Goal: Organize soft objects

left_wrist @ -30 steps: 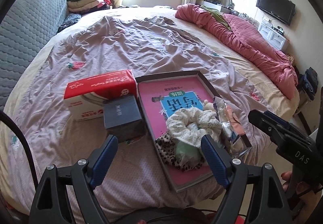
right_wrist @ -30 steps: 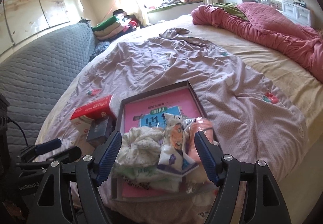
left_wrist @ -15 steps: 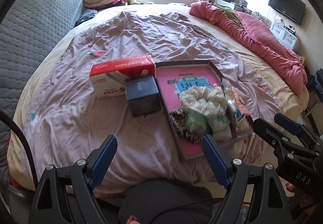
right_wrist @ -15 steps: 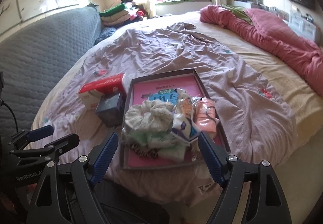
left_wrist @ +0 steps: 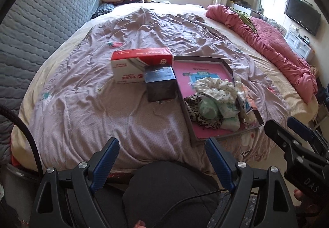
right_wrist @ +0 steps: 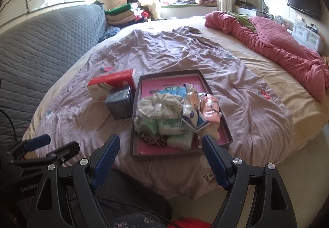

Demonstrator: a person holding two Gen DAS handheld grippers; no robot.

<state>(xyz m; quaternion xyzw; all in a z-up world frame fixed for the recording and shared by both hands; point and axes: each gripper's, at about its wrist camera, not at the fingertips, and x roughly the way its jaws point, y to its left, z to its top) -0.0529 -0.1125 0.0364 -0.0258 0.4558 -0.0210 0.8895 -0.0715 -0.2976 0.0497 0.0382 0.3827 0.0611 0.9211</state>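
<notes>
A shallow dark tray (left_wrist: 227,65) (right_wrist: 171,75) with a pink bottom lies on the mauve bedsheet near the bed's front edge. Piled in it are a cream scrunchie (left_wrist: 216,88) (right_wrist: 159,104), green and white tissue packs (left_wrist: 208,108) (right_wrist: 170,125), a leopard-print cloth (left_wrist: 197,119), a patterned packet (right_wrist: 191,104) and a peach packet (right_wrist: 209,109). My left gripper (left_wrist: 162,163) is open and empty, held back off the bed's edge. My right gripper (right_wrist: 160,161) is open and empty, in front of the tray; it also shows in the left wrist view (left_wrist: 292,135).
A red and white tissue box (left_wrist: 141,64) (right_wrist: 111,85) and a dark cube box (left_wrist: 160,83) (right_wrist: 120,101) stand left of the tray. A pink quilt (left_wrist: 277,43) lies at the right. A grey padded headboard (left_wrist: 41,22) lines the left. Folded clothes (right_wrist: 123,14) sit at the back.
Both grippers have pulled back from the tray toward the bed's front edge. The tray and its pile now sit farther off. Both stay open and empty.
</notes>
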